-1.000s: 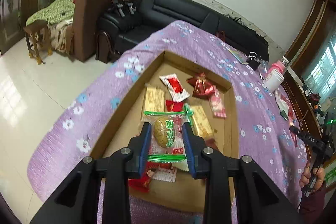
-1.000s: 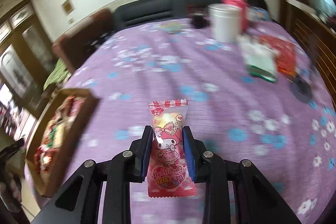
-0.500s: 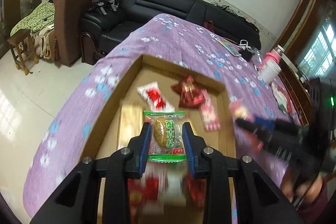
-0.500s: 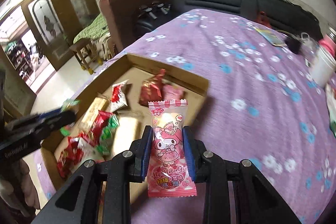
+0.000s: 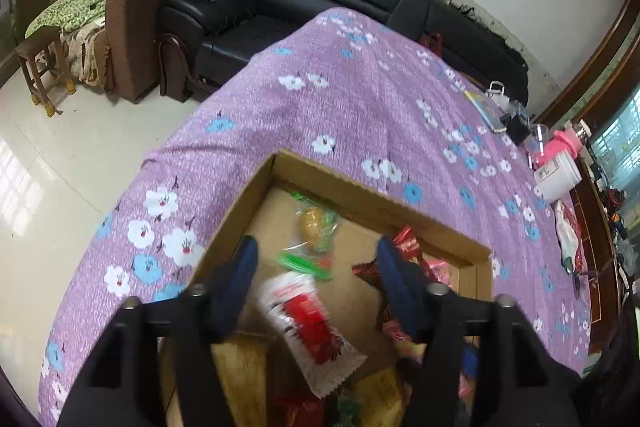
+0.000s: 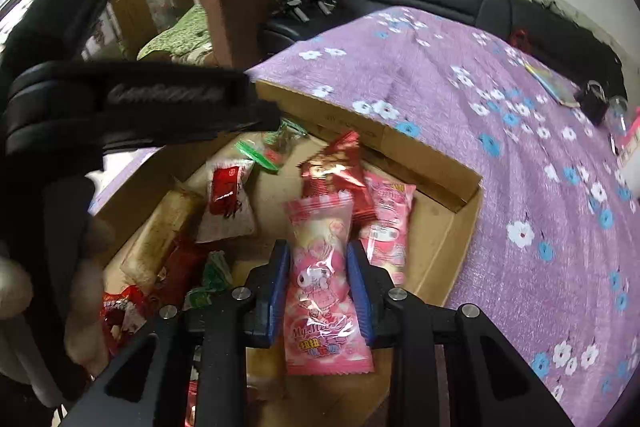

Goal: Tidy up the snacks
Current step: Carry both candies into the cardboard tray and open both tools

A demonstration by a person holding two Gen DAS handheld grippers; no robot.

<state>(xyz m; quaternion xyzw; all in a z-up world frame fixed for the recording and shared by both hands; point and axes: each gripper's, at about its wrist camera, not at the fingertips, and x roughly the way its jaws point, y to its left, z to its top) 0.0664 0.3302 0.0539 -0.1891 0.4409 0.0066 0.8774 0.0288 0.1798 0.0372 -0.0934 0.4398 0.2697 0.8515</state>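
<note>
Hovering over the cardboard box (image 5: 400,205), my left gripper (image 5: 316,263) has its jaws spread wide apart with nothing between them, and the green-trimmed snack packet (image 5: 314,227) lies on the box floor near the far corner, just beyond the jaw tips. A white packet with a red label (image 5: 308,311) lies below the gap between these jaws, blurred. My right gripper (image 6: 320,267) has its jaws clamped on the pink My Melody snack (image 6: 322,287), which stands upright between the 2 blue pads above the near right part of the box (image 6: 460,227). Beyond the pink snack, inside the box, a shiny red foil packet (image 6: 336,167) lies touching another pink packet (image 6: 390,215) by the right wall. A white packet with a red label (image 6: 228,195) and a tan wrapped bar (image 6: 160,231) lie further left, with more red and green wrappers heaped at the near left. The box sits on the purple flowered cloth (image 6: 520,167) that covers the surface. From the right wrist view, the left gripper's black body (image 6: 132,107) crosses over the box's far left corner.
</note>
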